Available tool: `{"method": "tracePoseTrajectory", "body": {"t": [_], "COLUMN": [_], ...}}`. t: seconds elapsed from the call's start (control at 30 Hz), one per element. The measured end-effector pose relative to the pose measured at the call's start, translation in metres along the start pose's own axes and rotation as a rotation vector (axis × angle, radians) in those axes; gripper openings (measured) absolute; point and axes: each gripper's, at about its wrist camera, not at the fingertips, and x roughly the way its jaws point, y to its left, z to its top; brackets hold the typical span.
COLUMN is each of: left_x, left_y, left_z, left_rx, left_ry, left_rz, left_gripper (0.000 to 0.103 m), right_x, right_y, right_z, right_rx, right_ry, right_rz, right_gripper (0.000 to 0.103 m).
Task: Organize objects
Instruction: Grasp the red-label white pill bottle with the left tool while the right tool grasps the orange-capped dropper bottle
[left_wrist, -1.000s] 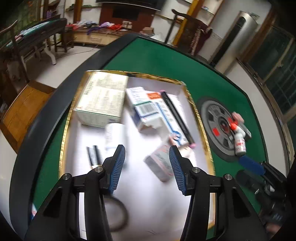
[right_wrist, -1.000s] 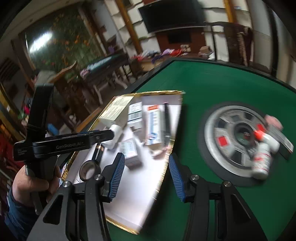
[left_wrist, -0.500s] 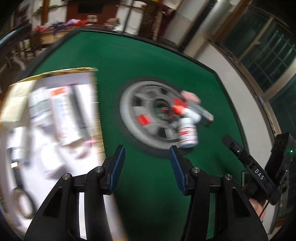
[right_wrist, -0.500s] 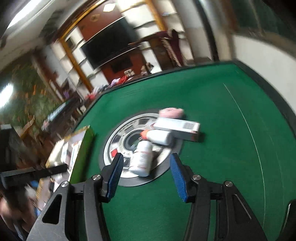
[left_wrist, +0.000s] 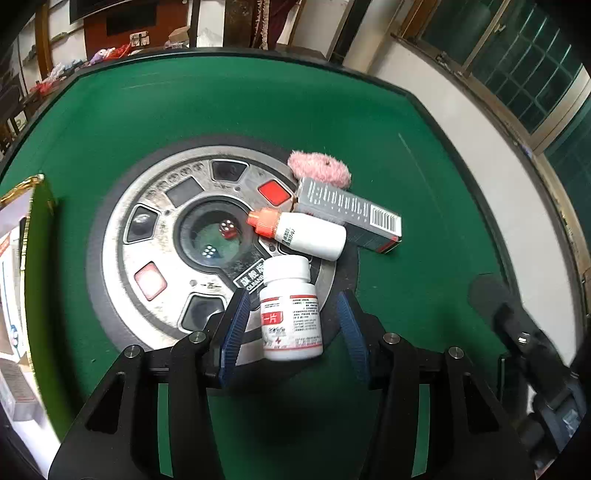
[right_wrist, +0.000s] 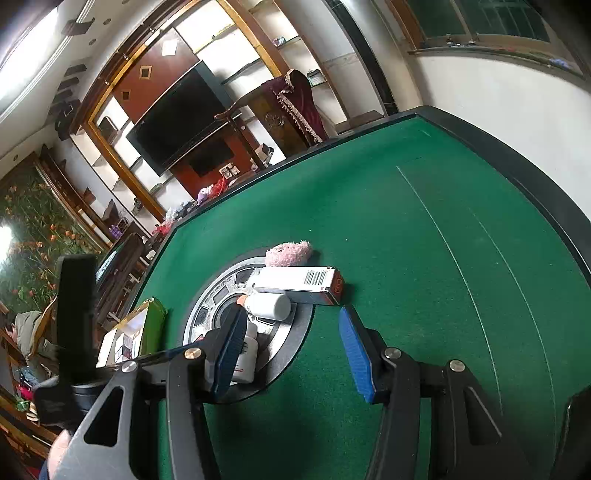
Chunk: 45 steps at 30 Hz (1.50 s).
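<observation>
Pill bottle (left_wrist: 290, 308) first, by the look of it: the white bottle with the red-and-white label stands upright at the near rim of the round metal dice hub (left_wrist: 155, 236) set in the middle of the green table (left_wrist: 221, 110), and the left gripper (left_wrist: 291, 328) has its blue pads on either side of it with a gap on both sides — jaws apart, nothing held. A good grasp here means centring the bottle between the pads, taking it on the labelled body rather than the cap, and closing squarely so it does not tip toward the dropper bottle (left_wrist: 301, 234) lying on its side just behind it. That dropper bottle, orange-capped, rests against the grey barcoded carton (left_wrist: 351, 214), with a pink fluffy puff (left_wrist: 319, 170) beyond, toward the far edge of the table, so any shove could disturb the cluster. The right gripper (right_wrist: 291, 343) hovers just beside the same hub, its jaws likewise apart and empty, aimed at bare felt near the end of the carton; it should stay out of the left one's path. The gold-rimmed tray (left_wrist: 22, 188) at the table's left edge is the likely destination — lift clear of the hub before carrying across.
</observation>
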Motion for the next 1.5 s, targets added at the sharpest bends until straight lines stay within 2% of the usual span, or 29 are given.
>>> {"method": "tracePoseTrajectory", "body": {"t": [0.1,0.13,0.17,0.23,0.33,0.5,0.57,0.67,0.7,0.73,0.83,0.9,0.93,1.03,1.13,1.3,1.43,1.5], "left_x": [0.01,0.011,0.013,0.009,-0.003,-0.026,-0.03,-0.023,-0.022,-0.023,-0.023,-0.023,-0.023,-0.022,-0.022,-0.02,-0.019,-0.019], "left_y": [0.004,0.007,0.011,0.017,0.035,0.056,0.059,0.068,0.07,0.071,0.071,0.07,0.07,0.072,0.069,0.069,0.068,0.069], "left_z": [0.001,0.001,0.0,-0.005,-0.022,-0.07,-0.079,-0.08,-0.077,-0.075,-0.074,-0.075,-0.075,-0.075,-0.076,-0.075,-0.075,-0.075], "left_rx": [0.004,-0.006,-0.015,-0.004,-0.054,-0.069,-0.056,-0.073,-0.07,-0.073,-0.068,-0.059,-0.057,-0.062,-0.053,-0.053,-0.046,-0.045], "left_ry": [-0.009,-0.014,-0.016,-0.035,-0.063,-0.123,-0.144,-0.155,-0.167,-0.164,-0.16,-0.16,-0.158,-0.155,-0.158,-0.158,-0.16,-0.16], "left_rz": [0.028,0.019,0.009,0.01,0.014,0.035,0.045,0.038,0.035,0.024,0.014,0.02,0.018,0.008,0.017,0.021,0.027,0.027], "left_gripper": [0.047,0.038,0.036,0.036,0.036,0.036,0.036,0.036,0.036,0.036,0.036,0.036,0.036,0.036,0.036,0.036,0.036,0.036], "right_x": [-0.001,0.0,0.001,0.002,0.005,0.031,0.045,0.069,0.08,0.086,0.108,0.118,0.121,0.123,0.12,0.129,0.14,0.139], "right_y": [0.001,0.002,0.002,0.004,0.009,0.033,0.045,0.064,0.072,0.075,0.081,0.076,0.072,0.065,0.07,0.093,0.089,0.085], "right_z": [0.0,0.0,0.0,-0.001,-0.001,-0.004,-0.001,0.009,0.012,0.014,0.017,0.019,0.019,0.021,0.016,-0.002,-0.011,-0.011], "right_rx": [-0.006,-0.009,-0.015,-0.027,-0.052,-0.157,-0.205,-0.293,-0.329,-0.349,-0.431,-0.432,-0.433,-0.435,-0.483,-0.701,-0.711,-0.676], "right_ry": [-0.005,-0.008,-0.008,-0.002,0.011,0.106,0.136,0.163,0.184,0.191,0.209,0.227,0.233,0.223,0.234,0.225,0.272,0.28], "right_rz": [-0.004,-0.004,-0.004,0.003,0.034,0.138,0.142,0.12,0.107,0.102,0.04,0.025,0.022,0.043,0.021,-0.129,-0.126,-0.126], "right_gripper": [0.053,0.053,0.053,0.053,0.053,0.053,0.053,0.051,0.049,0.041,0.04,0.037,0.032,0.028,0.027,0.028,0.027,0.026]}}
